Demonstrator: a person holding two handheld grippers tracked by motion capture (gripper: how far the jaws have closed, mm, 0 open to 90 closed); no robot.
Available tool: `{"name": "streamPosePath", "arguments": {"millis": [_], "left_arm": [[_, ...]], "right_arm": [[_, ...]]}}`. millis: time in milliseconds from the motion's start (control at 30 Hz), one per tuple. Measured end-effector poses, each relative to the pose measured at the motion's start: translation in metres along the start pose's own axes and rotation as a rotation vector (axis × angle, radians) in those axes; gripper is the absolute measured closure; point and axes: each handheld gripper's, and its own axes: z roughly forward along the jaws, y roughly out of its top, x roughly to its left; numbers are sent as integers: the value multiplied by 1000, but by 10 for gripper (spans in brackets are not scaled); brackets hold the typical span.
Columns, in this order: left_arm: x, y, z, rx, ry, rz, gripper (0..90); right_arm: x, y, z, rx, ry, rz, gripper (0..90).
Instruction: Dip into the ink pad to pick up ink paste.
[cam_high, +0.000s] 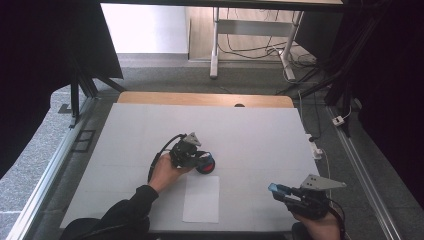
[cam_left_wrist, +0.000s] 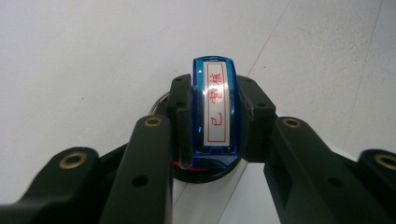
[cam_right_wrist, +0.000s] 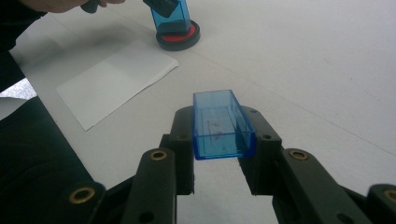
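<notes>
My left gripper (cam_high: 192, 155) has its fingers (cam_left_wrist: 180, 116) clenched on the blue stamp (cam_left_wrist: 215, 112), one on each broad side, with the labelled top with red characters facing back at me in the left gripper view. The stamp stands upright, long axis vertical, its foot set on the round ink pad (cam_high: 206, 165), a black dish with a red centre; from the right gripper view the stamp (cam_right_wrist: 170, 16) leans slightly but looks seated on the red of the pad (cam_right_wrist: 178, 36). Taking the ink pad as my landmark, the white sheet of paper (cam_high: 201, 198) lies just on my side of it, close by but apart from it, flat on the white surface (cam_high: 260, 135). That is the relation I judge the next move turns on: the paper lies a short way toward me from the pad, so the stamp would need lifting straight up and drawing back toward me while kept vertical. My left hand (cam_high: 165, 172) is plainly the nearer one to both. My right gripper (cam_high: 295, 195) is well to the right of the pad and nearer me, its fingers (cam_right_wrist: 182, 135) closed on the stamp's clear blue cap (cam_right_wrist: 222, 125), held above the surface with its open end pointing away.
</notes>
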Motion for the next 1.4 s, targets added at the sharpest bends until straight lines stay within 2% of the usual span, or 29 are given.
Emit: {"name": "streamPosePath", "arguments": {"millis": [167, 367, 767, 1400], "left_arm": [[-3, 1, 0, 3, 13, 21, 700], [-5, 5, -7, -21, 4, 30, 700], [-13, 7, -29, -69, -43, 25, 700], [-24, 1, -66, -142, -113, 52, 701]], "right_arm": [[0, 0, 0, -1, 0, 0, 686], [0, 0, 0, -3, 3, 1, 686], [1, 0, 0, -1, 3, -6, 686], [0, 0, 0, 7, 11, -6, 686]]}}
